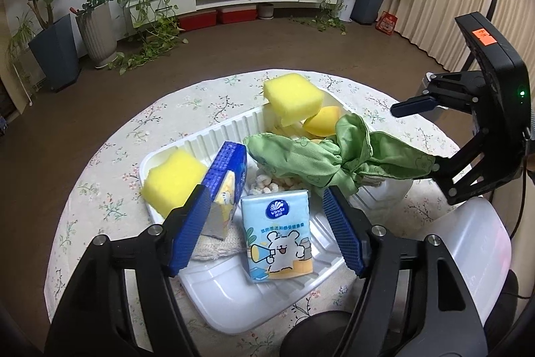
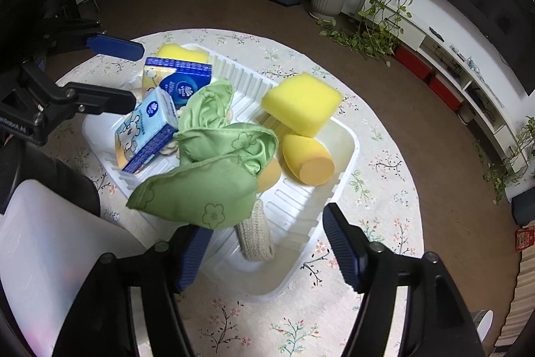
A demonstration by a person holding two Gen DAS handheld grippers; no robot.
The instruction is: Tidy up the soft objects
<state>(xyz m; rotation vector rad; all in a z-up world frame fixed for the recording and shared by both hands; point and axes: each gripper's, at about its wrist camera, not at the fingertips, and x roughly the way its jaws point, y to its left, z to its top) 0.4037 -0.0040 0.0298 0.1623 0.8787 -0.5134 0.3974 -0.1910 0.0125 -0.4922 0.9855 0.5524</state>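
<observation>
**Inspector:** Nearest the left wrist lens, the left hand-held gripper (image 1: 267,223) stands wide, holding nothing. Its left pad lies against the dark blue tissue box (image 1: 225,179); the pale blue tissue pack with a cartoon bear (image 1: 279,236) stands upright between the jaws, untouched on the right side.

**Clerk:** And the tray?

**Inspector:** A white ribbed plastic tray (image 1: 214,136) sits on the floral-cloth counter (image 1: 110,189). From left to right it carries a yellow sponge block (image 1: 170,183), the two tissue items, then a knotted green cloth (image 1: 321,163), with a second yellow sponge (image 1: 292,101) behind.

**Clerk:** The right side?

**Inspector:** The right hand-held gripper (image 2: 267,243) is also wide and empty. The green cloth's lower lobe (image 2: 197,196) overhangs its left pad; whether they touch, I cannot tell. A cream knitted cloth (image 2: 255,233) lies directly ahead of it.

**Clerk:** Your judgement?

**Inspector:** The cloth's long axis runs away from the right gripper towards the left one. Its free end lies nearer the right gripper; the tissue pack belongs to the left.
</observation>
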